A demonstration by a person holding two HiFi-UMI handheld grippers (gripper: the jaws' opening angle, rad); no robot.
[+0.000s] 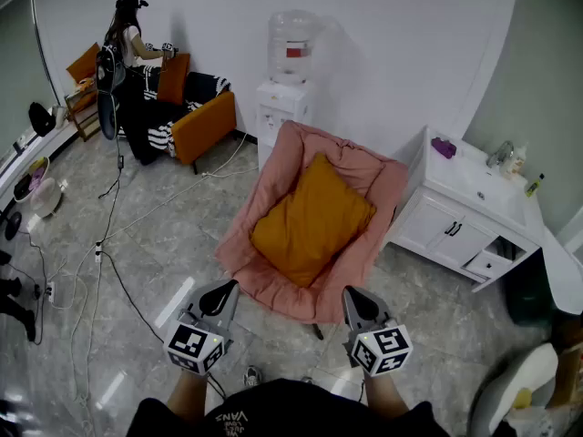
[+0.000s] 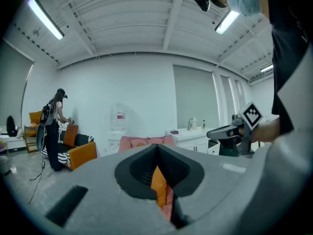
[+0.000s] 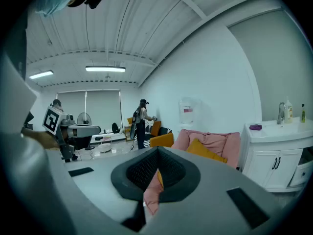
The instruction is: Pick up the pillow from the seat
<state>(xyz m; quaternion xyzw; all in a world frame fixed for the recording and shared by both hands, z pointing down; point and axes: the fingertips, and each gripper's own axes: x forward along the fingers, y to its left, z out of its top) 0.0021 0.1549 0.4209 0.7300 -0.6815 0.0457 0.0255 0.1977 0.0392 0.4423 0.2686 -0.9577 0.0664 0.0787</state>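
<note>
1 plump, square orange pillow (image 1: 311, 218) lies on the pink seat (image 1: 305, 146). Left gripper (image 1: 228, 289) and right gripper (image 1: 352, 295) hover near its front edge, jaws closed, empty.

The left tongs (image 2: 156, 153) hide all but a sliver of the pillow (image 2: 158, 182).

Even, bright white indoor light from ceiling tube lights (image 2: 46, 17); pale glare streaks on the glossy floor (image 1: 173, 306); soft shadow of the water dispenser (image 1: 290, 62) on the wall (image 1: 410, 44). Strong fisheye bending and dark round vignette in both gripper views; near bodies of left gripper (image 2: 157, 151) and right gripper (image 3: 157, 155) blurred.
</note>
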